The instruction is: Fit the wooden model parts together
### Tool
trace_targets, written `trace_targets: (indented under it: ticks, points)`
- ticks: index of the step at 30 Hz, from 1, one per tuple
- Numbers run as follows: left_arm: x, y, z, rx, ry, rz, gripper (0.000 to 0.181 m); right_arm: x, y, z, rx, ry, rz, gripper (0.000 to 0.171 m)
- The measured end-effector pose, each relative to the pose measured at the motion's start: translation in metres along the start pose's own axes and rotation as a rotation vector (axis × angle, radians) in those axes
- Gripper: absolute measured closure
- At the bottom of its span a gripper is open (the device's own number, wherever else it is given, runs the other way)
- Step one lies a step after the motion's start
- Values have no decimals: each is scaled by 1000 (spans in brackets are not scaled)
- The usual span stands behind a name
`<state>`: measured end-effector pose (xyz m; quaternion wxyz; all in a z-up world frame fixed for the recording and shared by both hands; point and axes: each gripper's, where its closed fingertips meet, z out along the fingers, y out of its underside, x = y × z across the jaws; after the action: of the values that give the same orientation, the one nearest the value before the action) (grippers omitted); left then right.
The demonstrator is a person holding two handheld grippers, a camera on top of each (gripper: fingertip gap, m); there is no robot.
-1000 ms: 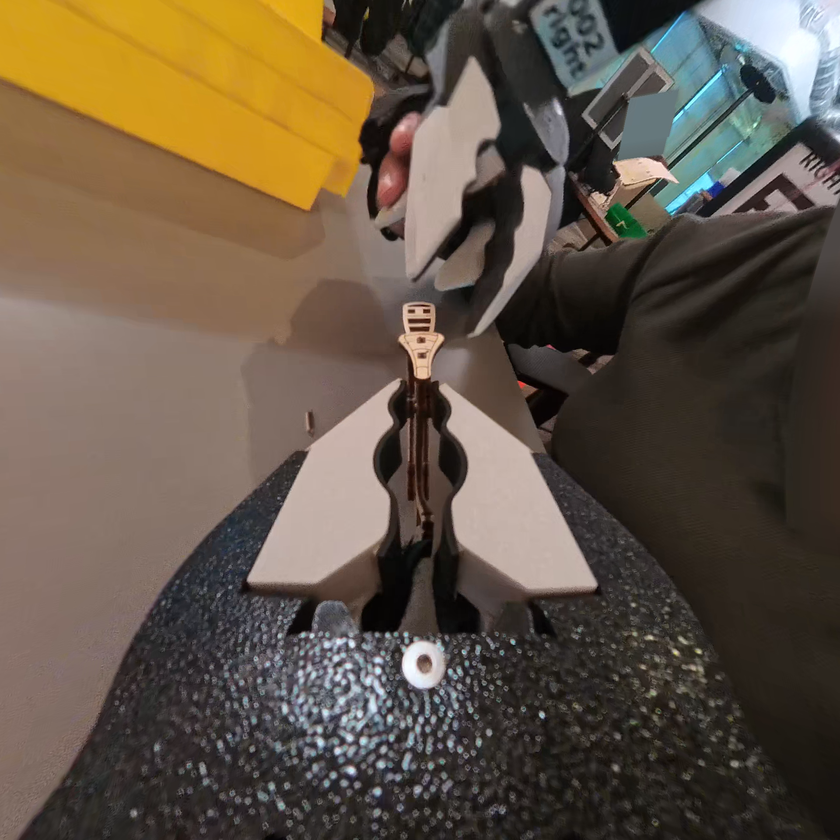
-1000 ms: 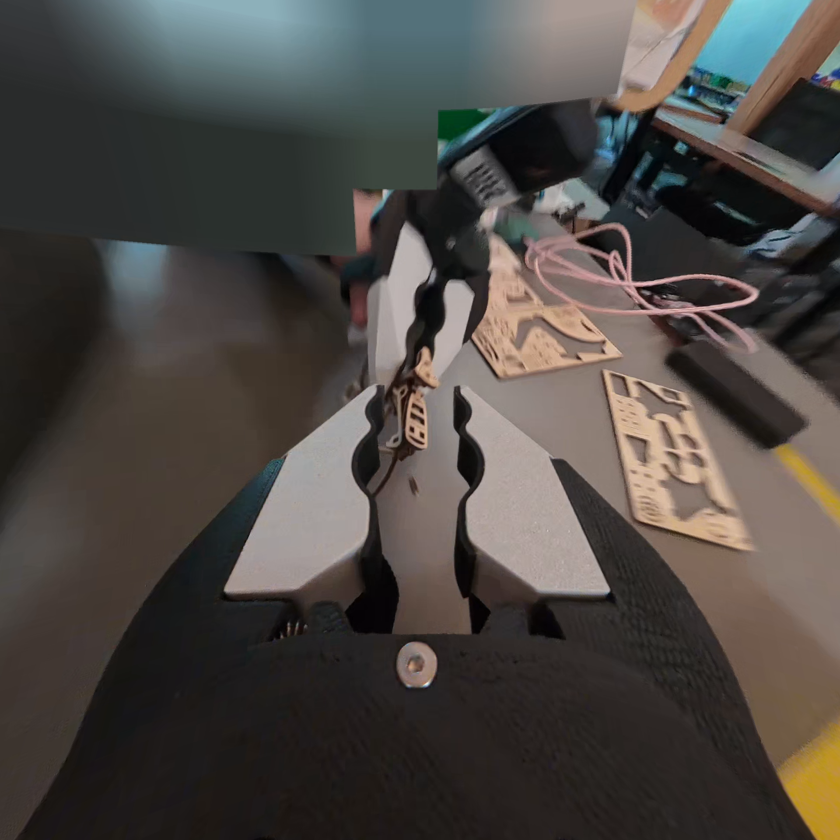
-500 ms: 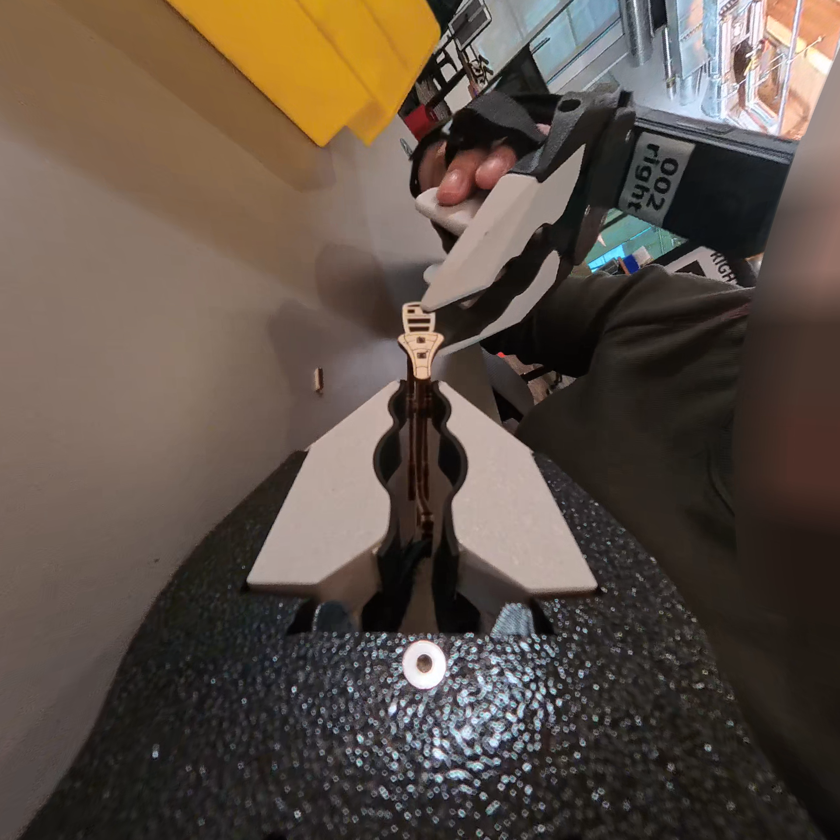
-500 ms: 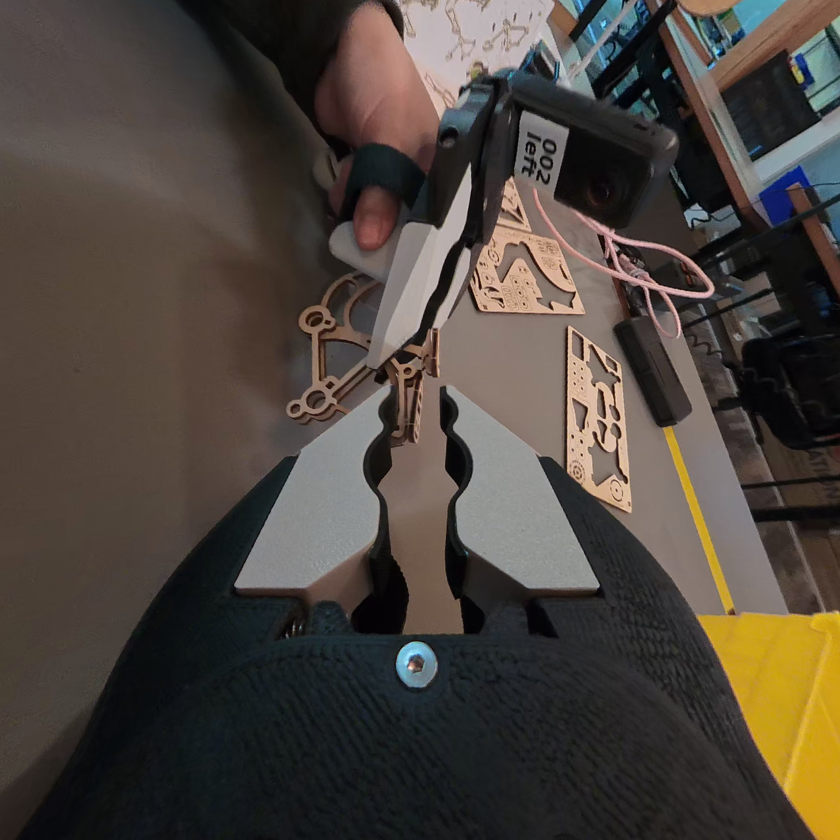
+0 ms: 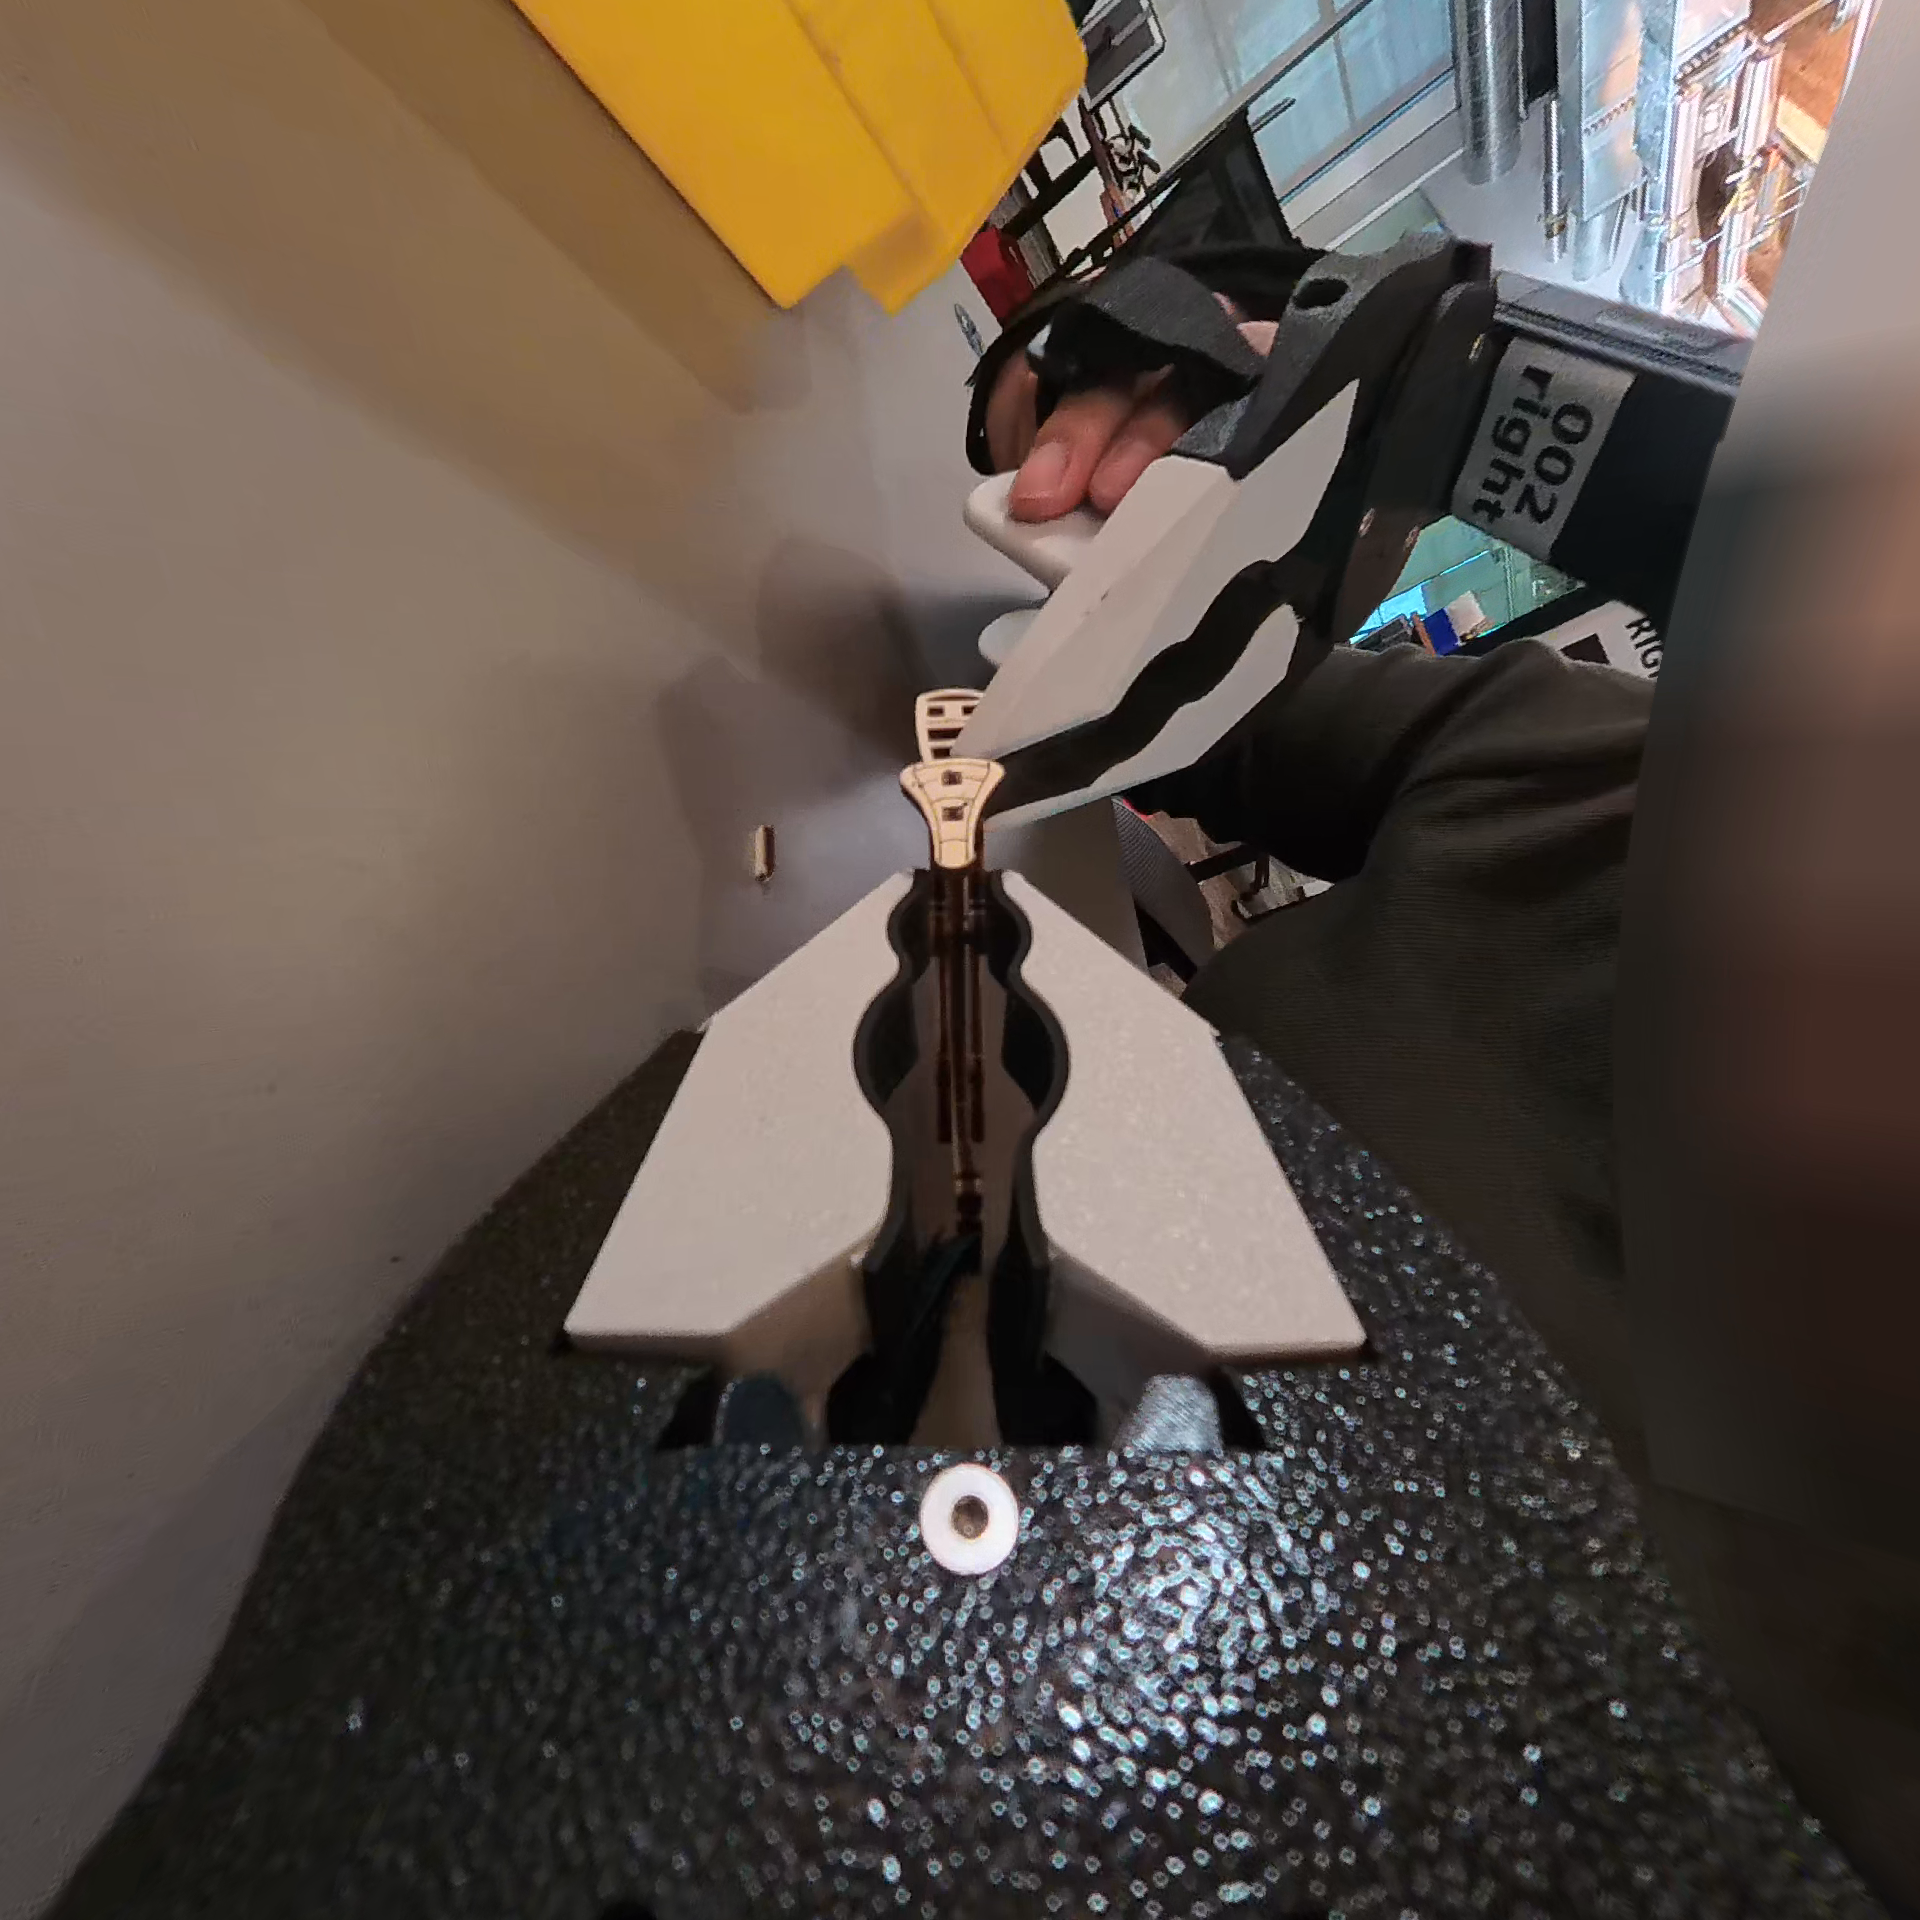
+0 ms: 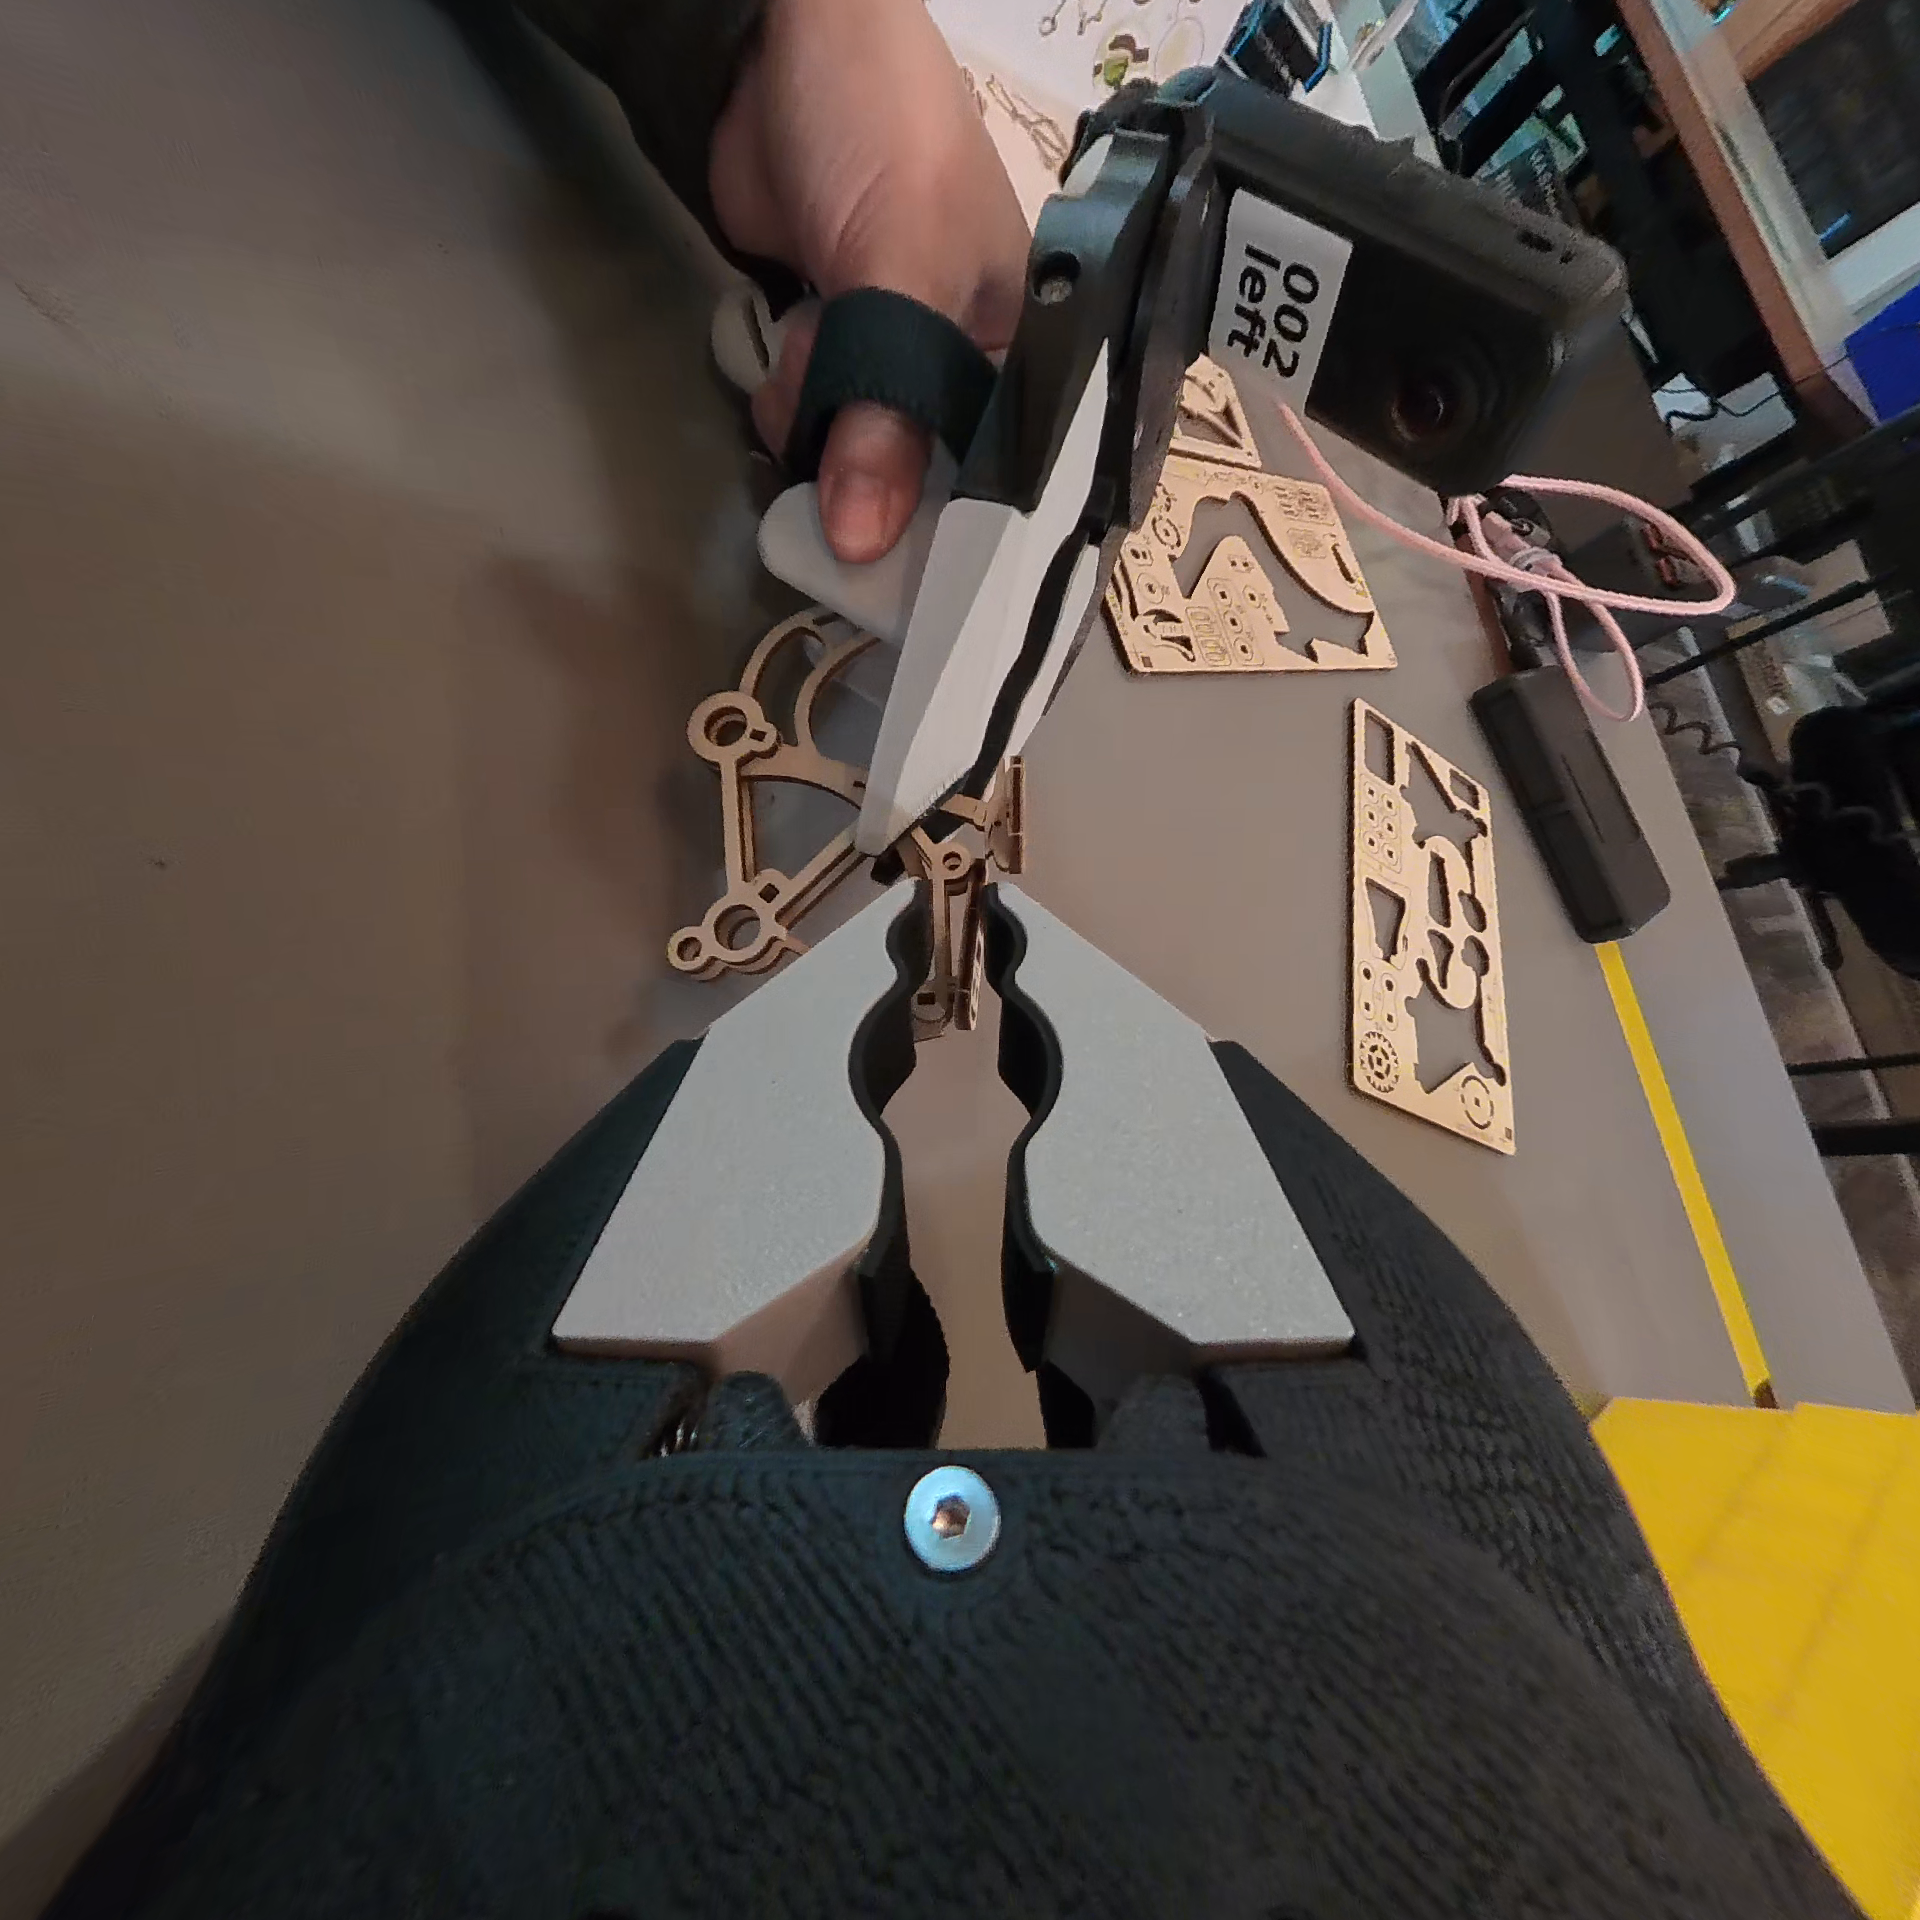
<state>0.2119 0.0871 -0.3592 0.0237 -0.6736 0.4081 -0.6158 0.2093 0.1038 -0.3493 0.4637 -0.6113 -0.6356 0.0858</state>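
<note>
My left gripper (image 5: 956,883) is shut on a thin wooden model piece (image 5: 954,821), held edge-on, whose flared end sticks out past the fingertips. In the right wrist view, the left gripper (image 6: 914,831) comes down from above, held by a hand. My right gripper (image 6: 951,899) has its jaws drawn in around a wooden part (image 6: 951,966) of the same small assembly, right under the left gripper's tips. In the left wrist view, the right gripper (image 5: 982,779) meets the piece's end from the upper right. Both are held above the grey table.
On the table (image 6: 1195,883) lie two cut-out wooden sheets (image 6: 1247,582) (image 6: 1429,925), a wooden ring frame (image 6: 758,831), a black box (image 6: 1569,810) and a pink cord (image 6: 1600,561). Yellow bins (image 5: 831,135) stand at the table's end. A small wooden bit (image 5: 766,852) lies loose. Left and right tips are no more than a few centimetres apart.
The right gripper has come in onto the end of the wooden piece and its jaws have narrowed around it. The left gripper keeps its hold.
</note>
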Motion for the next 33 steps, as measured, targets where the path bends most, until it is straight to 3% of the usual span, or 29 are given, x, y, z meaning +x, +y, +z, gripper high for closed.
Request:
trace_targets:
  ticks: [9,13,25,33]
  points:
    - [-5,7,4,-48,-24,-19,174,-7,7,3,-46,-44,-23,165]
    - [-6,6,4,-45,-20,-40,174,-6,8,3,-35,-64,58,164]
    - [-6,6,4,-49,-6,-65,174,1,15,1,-149,0,33,142]
    - [-6,6,5,-51,0,-70,174,-7,17,6,-218,-17,6,147]
